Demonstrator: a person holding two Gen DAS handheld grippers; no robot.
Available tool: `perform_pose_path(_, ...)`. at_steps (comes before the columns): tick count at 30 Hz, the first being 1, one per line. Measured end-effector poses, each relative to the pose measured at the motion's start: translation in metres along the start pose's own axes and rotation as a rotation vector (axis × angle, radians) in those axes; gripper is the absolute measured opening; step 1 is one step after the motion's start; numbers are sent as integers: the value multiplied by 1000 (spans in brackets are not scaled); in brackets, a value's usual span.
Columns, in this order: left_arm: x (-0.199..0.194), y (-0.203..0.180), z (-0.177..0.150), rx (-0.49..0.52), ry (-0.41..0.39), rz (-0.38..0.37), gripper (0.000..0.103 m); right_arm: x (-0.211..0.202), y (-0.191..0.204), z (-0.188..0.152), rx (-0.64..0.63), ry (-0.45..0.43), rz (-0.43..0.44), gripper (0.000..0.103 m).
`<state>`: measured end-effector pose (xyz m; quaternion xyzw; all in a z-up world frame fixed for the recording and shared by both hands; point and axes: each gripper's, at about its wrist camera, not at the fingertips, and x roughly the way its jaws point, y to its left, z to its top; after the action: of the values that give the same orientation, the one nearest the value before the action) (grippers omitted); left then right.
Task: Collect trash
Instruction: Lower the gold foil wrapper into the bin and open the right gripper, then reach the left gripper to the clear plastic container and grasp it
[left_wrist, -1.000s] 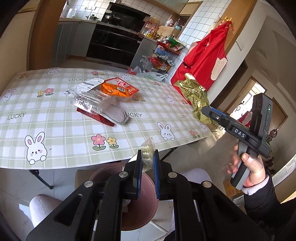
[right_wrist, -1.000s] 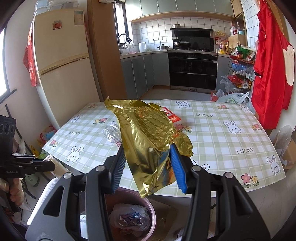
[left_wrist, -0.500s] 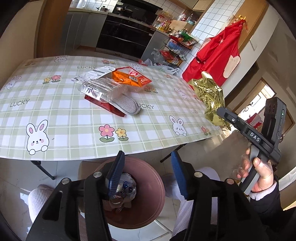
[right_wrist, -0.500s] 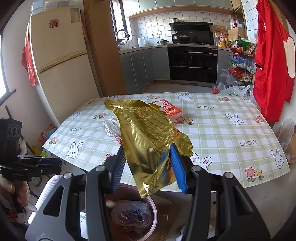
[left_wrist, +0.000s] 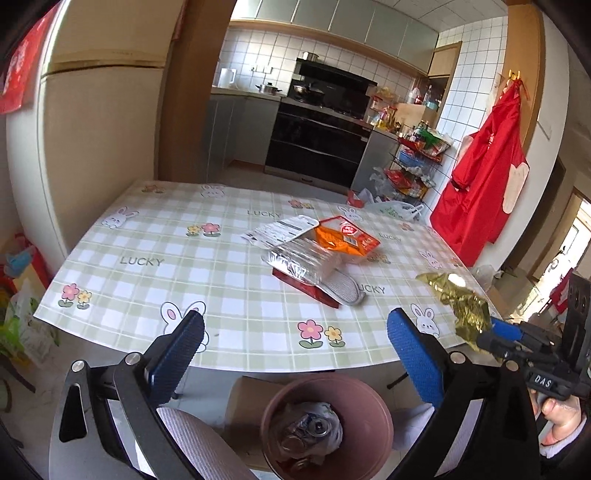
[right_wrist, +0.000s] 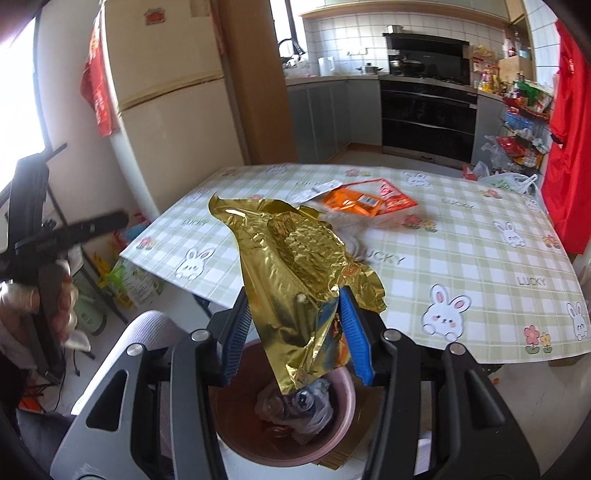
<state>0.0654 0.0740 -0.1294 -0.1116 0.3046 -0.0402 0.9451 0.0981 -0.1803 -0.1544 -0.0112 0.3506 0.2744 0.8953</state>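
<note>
My left gripper (left_wrist: 295, 345) hangs above the pink bin (left_wrist: 369, 402), its jaws opening wide with nothing between them. The bin holds crumpled plastic and cans. My right gripper (right_wrist: 293, 326) is shut on a crumpled gold foil wrapper (right_wrist: 291, 266), held over the same pink bin (right_wrist: 240, 428); the wrapper (left_wrist: 461, 306) also shows at the right of the left wrist view. On the checked tablecloth (left_wrist: 155, 266) lie an orange snack bag (left_wrist: 343, 238), a silver foil packet (left_wrist: 303, 258), a white wrapper (left_wrist: 280, 230), a red packet (left_wrist: 306, 290) and a grey oval piece (left_wrist: 345, 290).
The table's front edge runs just beyond the bin. A chair seat (left_wrist: 199, 443) sits under my left gripper. A fridge (left_wrist: 85, 147) stands at the left, kitchen counters and an oven (left_wrist: 317, 140) behind, and a red apron (left_wrist: 484, 177) hangs at the right.
My left gripper let go of the small clear wrapper and spread its jaws wide, tilting up toward the table. My right gripper came lower and closer over the bin, still gripping the gold wrapper.
</note>
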Motion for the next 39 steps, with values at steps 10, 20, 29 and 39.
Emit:
perform_pose_path(10, -16, 24, -7, -56, -9, 30, 97, 17, 28, -22, -13, 94, 61, 50)
perform_pose_path(20, -13, 26, -15, -69, 3, 15, 97, 22, 28, -25, 20, 111, 79, 62)
perform_pose_path(29, -7, 23, -19, -68, 21, 21, 97, 24, 12, -25, 81, 97, -15, 97)
perform_pose_path(39, 3, 19, -24, -55, 53, 20, 97, 33, -5, -35, 117, 131, -67, 97)
